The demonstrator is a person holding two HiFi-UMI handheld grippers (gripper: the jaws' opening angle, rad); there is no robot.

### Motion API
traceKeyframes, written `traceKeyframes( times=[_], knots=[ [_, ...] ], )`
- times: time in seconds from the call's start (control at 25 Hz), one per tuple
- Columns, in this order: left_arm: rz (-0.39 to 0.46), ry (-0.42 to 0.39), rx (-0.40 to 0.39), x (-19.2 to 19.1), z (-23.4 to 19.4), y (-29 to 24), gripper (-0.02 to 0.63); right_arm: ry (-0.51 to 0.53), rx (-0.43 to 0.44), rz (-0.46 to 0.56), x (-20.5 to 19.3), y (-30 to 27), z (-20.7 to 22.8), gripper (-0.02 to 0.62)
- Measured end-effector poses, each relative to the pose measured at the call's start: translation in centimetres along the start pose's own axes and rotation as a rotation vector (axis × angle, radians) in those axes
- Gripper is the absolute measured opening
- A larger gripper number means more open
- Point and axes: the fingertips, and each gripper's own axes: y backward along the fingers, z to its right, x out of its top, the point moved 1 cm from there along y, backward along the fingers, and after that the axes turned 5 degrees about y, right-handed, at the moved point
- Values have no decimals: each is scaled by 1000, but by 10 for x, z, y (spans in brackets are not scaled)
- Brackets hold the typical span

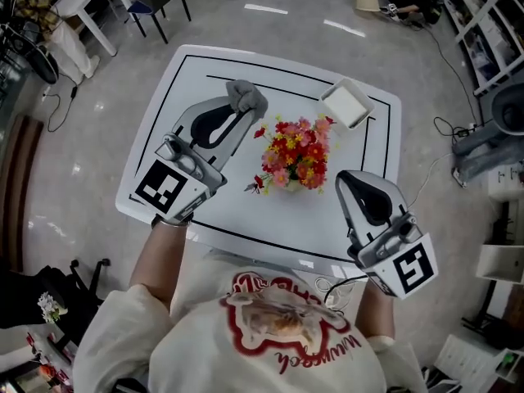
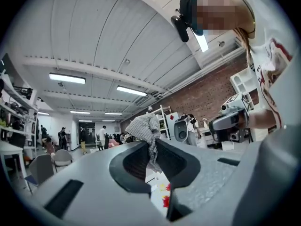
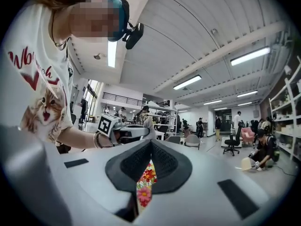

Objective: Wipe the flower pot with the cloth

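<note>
Crumpled grey cloth (image 1: 246, 98) just beside upright, red-and-yellow-flowered flower pot (image 1: 296, 158).

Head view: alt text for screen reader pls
From above: the left gripper holds a grey cloth left of red and yellow flowers on a white table. The right gripper, shut and empty, hovers at their right; a white dish beyond.

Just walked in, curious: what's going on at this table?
A person holds a hand-held gripper in each hand over the white table. The left hand-held gripper is shut on a grey cloth, held just beside the flower pot, not touching it. The right hand-held gripper is shut and empty, on the pot's other side.
</note>
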Motion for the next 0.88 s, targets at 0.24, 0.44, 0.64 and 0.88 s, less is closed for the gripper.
traceKeyframes(
  times=[0.24, 0.44, 0.64, 0.88],
  knots=[
    [-61, -74, -124, -34, -40, -35, 40, -29, -85, -10, -5, -16, 15, -2],
    [-125, -116, -269, -78, -51, -67, 40, -42, -176, -23, -8, -35, 22, -2],
    [-158, -90, -433, -122, -36, -93, 40, -51, -289, -87, -23, -41, 32, -2],
    [-184, -36, -573, -164, -15, -116, 40, -56, -357, -105, -33, -44, 39, -2]
  ],
)
